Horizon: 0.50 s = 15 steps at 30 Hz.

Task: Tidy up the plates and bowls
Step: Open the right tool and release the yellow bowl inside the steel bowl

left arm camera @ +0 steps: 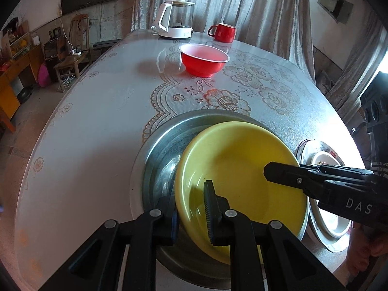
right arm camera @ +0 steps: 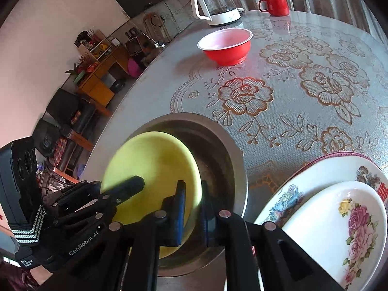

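A yellow bowl (left arm camera: pixel 242 174) sits tilted inside a wide steel basin (left arm camera: pixel 165 155) at the table's near edge; both also show in the right wrist view, the yellow bowl (right arm camera: pixel 150 165) in the basin (right arm camera: pixel 218 150). My left gripper (left arm camera: pixel 191 208) is shut on the yellow bowl's left rim. My right gripper (right arm camera: pixel 194 208) is shut on its right rim; it shows in the left wrist view (left arm camera: pixel 286 174). A red bowl (left arm camera: pixel 205 59) stands farther back on the table (right arm camera: pixel 225 43). Two stacked floral plates (right arm camera: pixel 334 218) lie to the right.
A white electric kettle (left arm camera: pixel 175 19) and a red mug (left arm camera: pixel 222 32) stand at the far edge of the round table with its flowered cloth (left arm camera: pixel 97 121). Curtains hang behind. Chairs and shelves stand at the left.
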Available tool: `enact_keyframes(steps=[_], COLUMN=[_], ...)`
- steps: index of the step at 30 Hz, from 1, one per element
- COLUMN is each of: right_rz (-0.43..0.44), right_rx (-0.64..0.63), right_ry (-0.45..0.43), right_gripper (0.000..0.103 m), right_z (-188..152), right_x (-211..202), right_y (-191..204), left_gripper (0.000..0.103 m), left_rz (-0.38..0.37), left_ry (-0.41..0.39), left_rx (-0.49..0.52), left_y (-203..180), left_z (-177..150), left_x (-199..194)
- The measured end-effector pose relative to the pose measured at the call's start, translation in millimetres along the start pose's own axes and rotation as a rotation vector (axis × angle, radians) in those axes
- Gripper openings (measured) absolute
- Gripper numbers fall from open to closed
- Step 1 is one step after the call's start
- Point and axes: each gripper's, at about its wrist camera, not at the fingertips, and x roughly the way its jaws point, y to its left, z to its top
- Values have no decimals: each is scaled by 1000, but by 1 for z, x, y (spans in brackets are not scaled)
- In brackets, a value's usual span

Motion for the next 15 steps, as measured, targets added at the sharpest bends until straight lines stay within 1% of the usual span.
enact_keyframes(steps=[1,3,5,7,10,12,14,15], right_rz=[-7,-24,-40,-48,-69,-85,-88,-91], right_rx=[-3,-9,-20,-23,-42,-36,-28,-25], right_ry=[0,9,16,25,28,26,23,22], right_gripper=[11,11,11,11,11,11,11,11], right_z=[1,2,3,4,4,5,6,6], right_x=[1,2,6,9,12,15,14,13], right_y=[0,1,3,4,7,5,3,3], left_gripper=[19,25,36,41,46,51,63,64], left_rz=[0,5,-1,9,9,-8,-14,-12], left_ry=[-2,-4,-5,-13,-23,-36,-52,-61], left_rx=[2,13,18,28,24,19,16,12], left_y=[0,-2,-4,-6,-5,-4,-3,-3], left_z=[0,0,1,2,3,4,4,5], left_x=[1,1,1,0,-3,-6,-10,-12])
